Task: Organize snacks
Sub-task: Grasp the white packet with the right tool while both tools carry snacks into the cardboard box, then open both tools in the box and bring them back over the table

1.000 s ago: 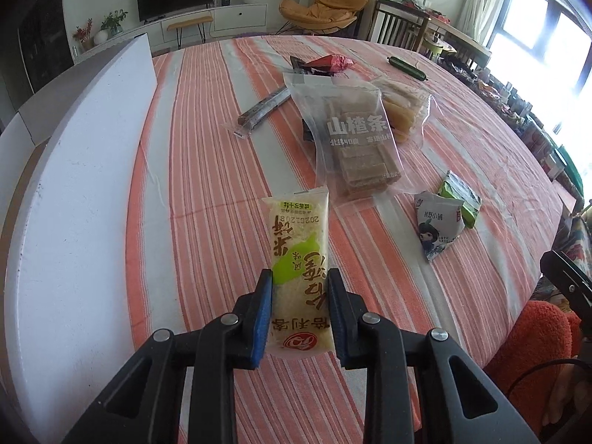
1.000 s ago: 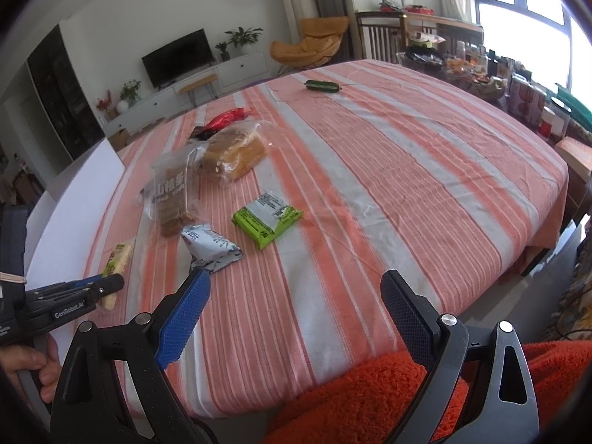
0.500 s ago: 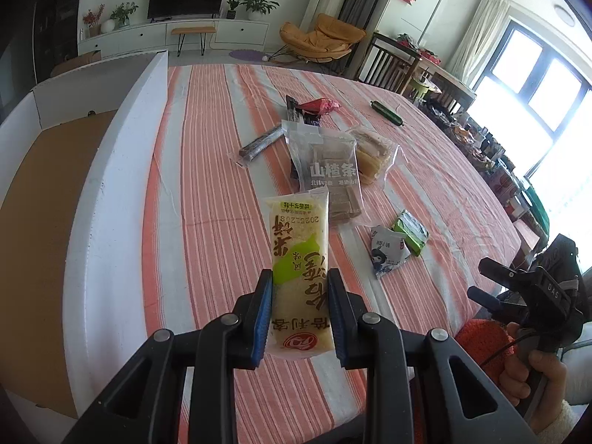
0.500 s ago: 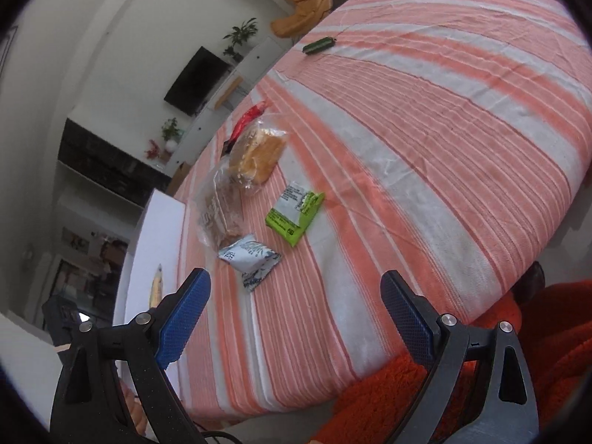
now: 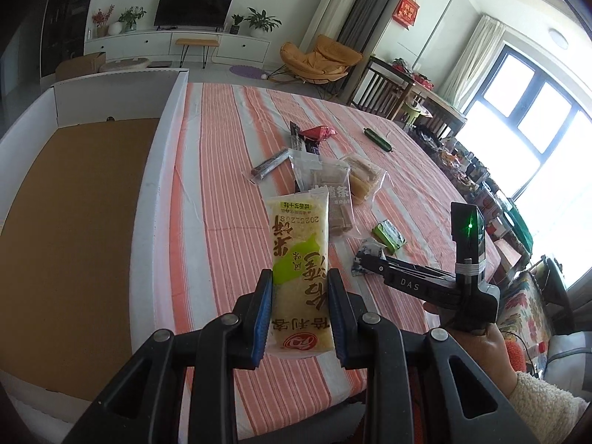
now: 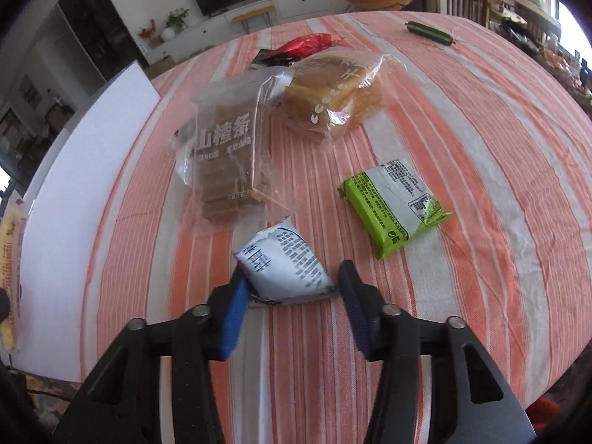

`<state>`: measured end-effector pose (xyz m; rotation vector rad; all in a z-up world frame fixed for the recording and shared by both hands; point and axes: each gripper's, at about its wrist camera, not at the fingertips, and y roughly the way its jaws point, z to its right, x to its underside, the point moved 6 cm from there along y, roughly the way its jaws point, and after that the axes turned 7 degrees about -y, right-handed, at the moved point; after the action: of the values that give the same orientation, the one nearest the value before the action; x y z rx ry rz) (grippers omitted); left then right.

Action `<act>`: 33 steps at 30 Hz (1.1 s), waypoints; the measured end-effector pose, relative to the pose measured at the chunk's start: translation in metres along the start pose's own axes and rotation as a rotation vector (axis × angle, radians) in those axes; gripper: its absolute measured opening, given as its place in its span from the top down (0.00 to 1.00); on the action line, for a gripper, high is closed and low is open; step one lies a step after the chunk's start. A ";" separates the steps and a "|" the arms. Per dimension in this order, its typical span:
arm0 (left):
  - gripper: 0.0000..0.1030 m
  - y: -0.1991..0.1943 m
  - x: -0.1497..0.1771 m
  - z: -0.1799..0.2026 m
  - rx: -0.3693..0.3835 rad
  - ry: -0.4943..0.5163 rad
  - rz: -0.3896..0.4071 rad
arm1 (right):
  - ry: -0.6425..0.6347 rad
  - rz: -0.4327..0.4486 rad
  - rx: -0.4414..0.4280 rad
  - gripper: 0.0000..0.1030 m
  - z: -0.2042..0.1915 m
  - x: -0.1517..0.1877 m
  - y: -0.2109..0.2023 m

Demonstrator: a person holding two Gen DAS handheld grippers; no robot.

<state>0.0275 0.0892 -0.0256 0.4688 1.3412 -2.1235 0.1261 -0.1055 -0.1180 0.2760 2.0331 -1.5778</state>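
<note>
Snacks go two at once, it seems: the left gripper (image 5: 299, 312) pinches the rice cracker (image 5: 299, 277), box (image 5: 74, 199) off to its left, while the right gripper (image 6: 292, 305), jaws spread, straddles the white packet (image 6: 285, 264) for a pinch.

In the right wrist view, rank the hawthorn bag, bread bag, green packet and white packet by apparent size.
1. Hawthorn bag and bread bag: too alike to rank.
2. Green packet.
3. White packet, though nearness may flatter it.
</note>
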 end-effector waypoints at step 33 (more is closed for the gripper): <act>0.19 -0.095 -0.018 -0.220 -0.471 -0.330 0.226 | -0.372 0.080 -0.299 0.27 -0.233 -0.027 -0.048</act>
<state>-0.0213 0.3241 -0.0445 0.0658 1.4519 -1.5513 0.0575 0.1043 -0.0261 -0.0465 1.9001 -1.1552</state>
